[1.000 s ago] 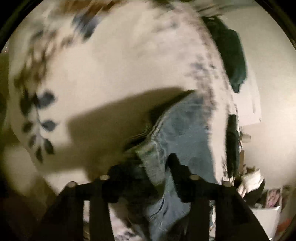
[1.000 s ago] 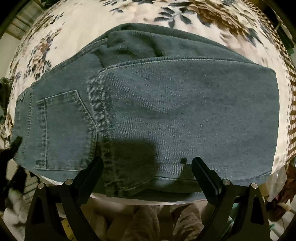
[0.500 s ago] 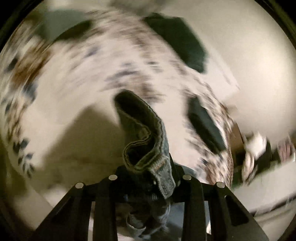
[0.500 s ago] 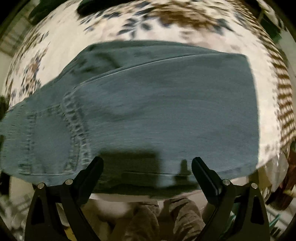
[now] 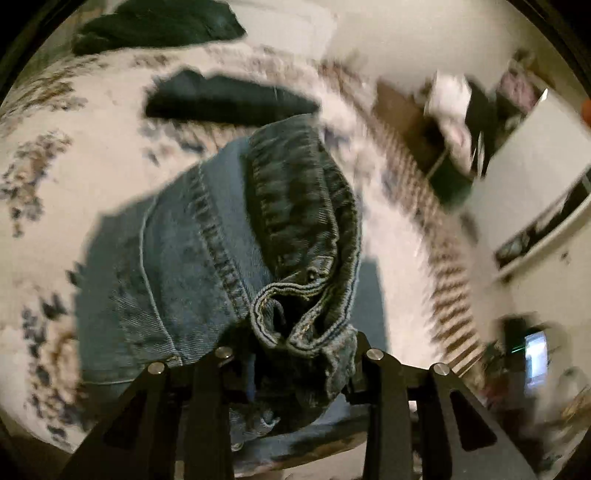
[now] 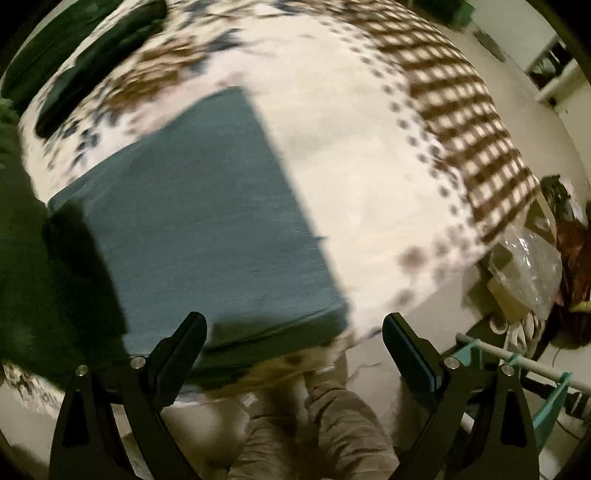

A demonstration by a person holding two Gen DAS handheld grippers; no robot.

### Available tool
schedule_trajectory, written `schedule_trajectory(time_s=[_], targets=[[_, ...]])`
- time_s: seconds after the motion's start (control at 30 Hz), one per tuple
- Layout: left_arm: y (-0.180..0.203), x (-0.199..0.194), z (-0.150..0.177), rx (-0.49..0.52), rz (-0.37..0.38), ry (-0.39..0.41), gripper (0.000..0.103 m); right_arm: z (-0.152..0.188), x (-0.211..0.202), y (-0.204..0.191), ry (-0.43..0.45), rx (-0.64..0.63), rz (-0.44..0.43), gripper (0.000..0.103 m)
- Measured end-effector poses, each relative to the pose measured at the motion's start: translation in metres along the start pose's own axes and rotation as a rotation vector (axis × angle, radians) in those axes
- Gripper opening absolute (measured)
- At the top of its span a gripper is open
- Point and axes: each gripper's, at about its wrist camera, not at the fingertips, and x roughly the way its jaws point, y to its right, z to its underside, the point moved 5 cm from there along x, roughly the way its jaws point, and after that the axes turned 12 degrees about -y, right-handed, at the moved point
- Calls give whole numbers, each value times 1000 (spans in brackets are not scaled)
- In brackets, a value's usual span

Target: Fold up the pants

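Left gripper is clamped on a bunched waistband of the jeans, the denim wadded between its fingers at 6 o'clock in the left wrist view. The band curls up from the grip toward 12 o'clock, with a rivet and stitched seams showing. The rest of the jeans hangs below and spreads toward 8 o'clock over the bed, which has a white floral cover. A dark garment lies on the bed at 11 o'clock, apart from the jeans. Another dark pile sits at the far edge near 12 o'clock. Room clutter at 2 to 4 o'clock is blurred.

Right gripper points down with fingers spread wide and nothing between them. In the right wrist view the folded part of the jeans lies flat on the bed, from center toward 9 o'clock, its near edge just above the fingertips. The left fingertip overlaps that edge in view; cannot tell if it touches. A dark blurred shape covers the 9 o'clock side. A brown checked border of the cover runs at 1 to 3 o'clock. The person's legs in tan trousers show at 6 o'clock. A teal rack stands at 4 o'clock.
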Motion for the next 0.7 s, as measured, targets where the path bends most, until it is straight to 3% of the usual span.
schedule_trajectory(time_s=[0.1,0.13,0.2,0.27,0.4,0.43,0.5,0.57,0.7], targets=[[4,37,3,12,-44,-134,43,-9,3,18,-11,-5,-48,98],[9,38,8,9,-23,-155,48,-12,2,24,-18,-11,-77,98],[12,33,11,-15,-1,-163,55,-18,1,27,-19,-19,-153,98],[15,16,11,-53,44,-159,72,-25,-4,25,-11,-37,-207,98],[4,-27,7,-193,121,-116,84,-48,-22,16,27,-91,-324,98],[0,-30,8,-212,100,-110,84,-56,-25,11,23,-101,-364,98],[-21,-40,9,-254,-3,-120,84,-74,-31,-6,3,-141,-463,98],[-47,-45,10,-288,-108,-124,84,-85,-35,-33,-7,-207,-509,98],[-102,-33,16,-354,-303,-201,84,-101,-25,-110,-33,-437,-470,98]])
